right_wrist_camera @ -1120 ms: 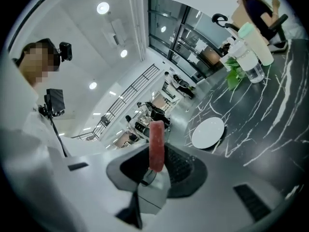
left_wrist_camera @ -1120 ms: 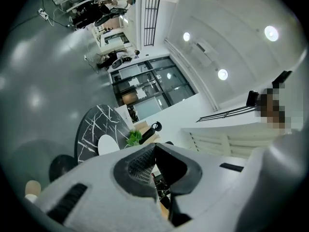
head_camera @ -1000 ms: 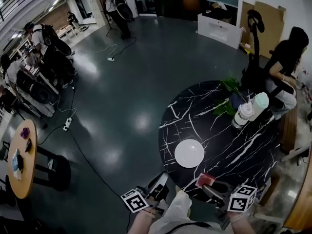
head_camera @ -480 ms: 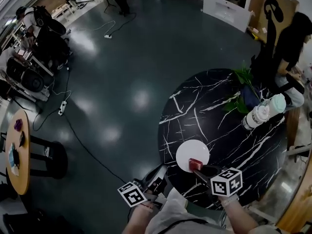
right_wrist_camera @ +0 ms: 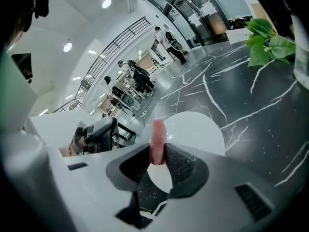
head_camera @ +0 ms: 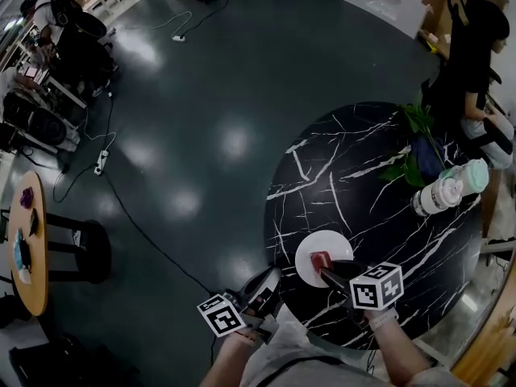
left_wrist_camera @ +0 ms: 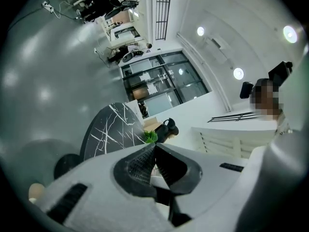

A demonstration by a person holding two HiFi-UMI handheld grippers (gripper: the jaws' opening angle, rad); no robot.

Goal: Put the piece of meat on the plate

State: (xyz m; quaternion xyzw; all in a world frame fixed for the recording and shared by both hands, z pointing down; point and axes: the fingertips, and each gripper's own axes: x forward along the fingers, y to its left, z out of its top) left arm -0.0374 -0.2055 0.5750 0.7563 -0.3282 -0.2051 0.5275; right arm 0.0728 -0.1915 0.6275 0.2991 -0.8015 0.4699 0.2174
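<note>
A round white plate (head_camera: 332, 246) lies near the front edge of the black marble table (head_camera: 379, 208). My right gripper (head_camera: 322, 266) is shut on a flat reddish piece of meat (head_camera: 321, 259), holding it over the plate's near part. In the right gripper view the meat (right_wrist_camera: 157, 141) stands on edge between the jaws, with the plate (right_wrist_camera: 198, 129) just beyond it. My left gripper (head_camera: 262, 293) hangs off the table's front left edge; its jaws (left_wrist_camera: 153, 154) are closed together with nothing between them.
Two tall capped bottles (head_camera: 442, 192) and a green leafy plant (head_camera: 415, 147) stand at the table's far right. A seated person (head_camera: 476, 71) is behind the table. A cable (head_camera: 137, 232) runs across the dark floor, and a small wooden table (head_camera: 32, 248) stands at left.
My right gripper has carried the meat from the table's front edge forward to above the plate. The left gripper has stayed low at the table's front left.
</note>
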